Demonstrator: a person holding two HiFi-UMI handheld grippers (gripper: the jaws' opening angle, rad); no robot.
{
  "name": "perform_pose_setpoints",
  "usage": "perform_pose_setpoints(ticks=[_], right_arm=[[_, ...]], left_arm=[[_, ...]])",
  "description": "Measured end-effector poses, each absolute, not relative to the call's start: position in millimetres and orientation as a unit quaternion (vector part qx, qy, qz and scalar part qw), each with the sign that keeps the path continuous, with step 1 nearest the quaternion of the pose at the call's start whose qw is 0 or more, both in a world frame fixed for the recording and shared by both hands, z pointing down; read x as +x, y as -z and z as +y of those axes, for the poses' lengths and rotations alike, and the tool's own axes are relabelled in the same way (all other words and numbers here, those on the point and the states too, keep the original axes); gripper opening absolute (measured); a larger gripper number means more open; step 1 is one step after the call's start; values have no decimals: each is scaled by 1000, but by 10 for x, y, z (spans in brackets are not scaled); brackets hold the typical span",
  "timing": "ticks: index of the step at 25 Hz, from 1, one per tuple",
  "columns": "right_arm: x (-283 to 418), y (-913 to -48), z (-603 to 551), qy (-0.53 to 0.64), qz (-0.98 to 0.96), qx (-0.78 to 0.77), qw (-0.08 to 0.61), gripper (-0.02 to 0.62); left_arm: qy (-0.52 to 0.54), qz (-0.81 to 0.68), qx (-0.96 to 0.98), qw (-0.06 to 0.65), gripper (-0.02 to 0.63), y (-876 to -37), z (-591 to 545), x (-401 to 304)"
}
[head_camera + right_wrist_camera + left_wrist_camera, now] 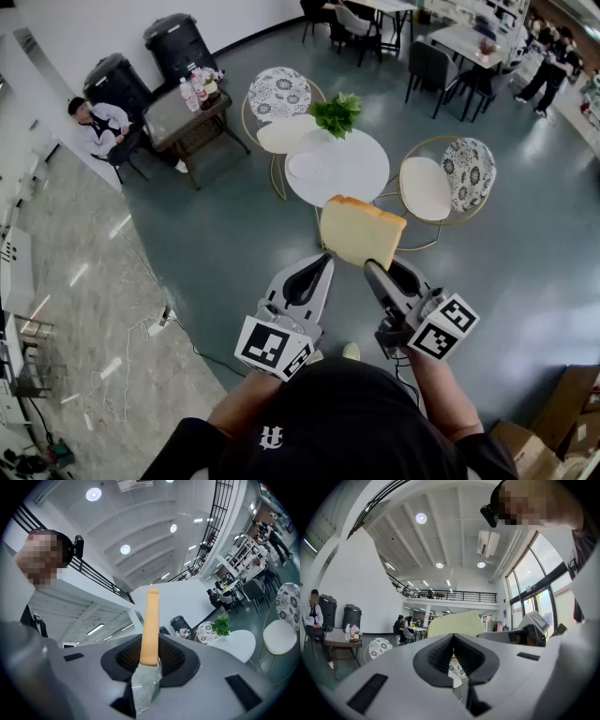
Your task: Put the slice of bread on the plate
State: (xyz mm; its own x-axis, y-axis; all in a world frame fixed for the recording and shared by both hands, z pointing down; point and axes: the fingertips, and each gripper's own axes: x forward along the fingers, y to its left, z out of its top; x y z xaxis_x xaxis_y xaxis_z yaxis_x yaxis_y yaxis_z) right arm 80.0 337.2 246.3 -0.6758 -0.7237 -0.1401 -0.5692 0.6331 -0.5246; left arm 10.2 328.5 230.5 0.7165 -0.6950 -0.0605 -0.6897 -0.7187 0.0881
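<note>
Thick pale-yellow bread slice [361, 232] with tan crust clamped edge-on in right gripper [372, 266], aloft over floor, near side of round white table [354, 176]. Beside it, left gripper [324, 261] clenched, empty. Far-left on table, round white plate [307, 166] looks bare. Pickup done; carry and placement left, so roughly 1 of 2 steps.

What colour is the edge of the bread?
Orange-tan. The slice of bread turns its crust edge to the camera in the right gripper view, where it shows best.

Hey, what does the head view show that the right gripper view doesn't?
Only the head view: the bread's broad face, the left tongs beside it, the plate on the table. Only the right gripper view: the bread edge-on, pinched in the right tongs, and ceiling lights. Both: bread, round white table, plant.
</note>
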Motion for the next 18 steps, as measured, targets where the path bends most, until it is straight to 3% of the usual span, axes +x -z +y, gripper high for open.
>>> perform_pose_setpoints(ticks=[18], right_arm=[[815,-2460,3449,238,886,-354,181,97]], left_arm=[[46,-381,923,35,8,-2385,3330,117]])
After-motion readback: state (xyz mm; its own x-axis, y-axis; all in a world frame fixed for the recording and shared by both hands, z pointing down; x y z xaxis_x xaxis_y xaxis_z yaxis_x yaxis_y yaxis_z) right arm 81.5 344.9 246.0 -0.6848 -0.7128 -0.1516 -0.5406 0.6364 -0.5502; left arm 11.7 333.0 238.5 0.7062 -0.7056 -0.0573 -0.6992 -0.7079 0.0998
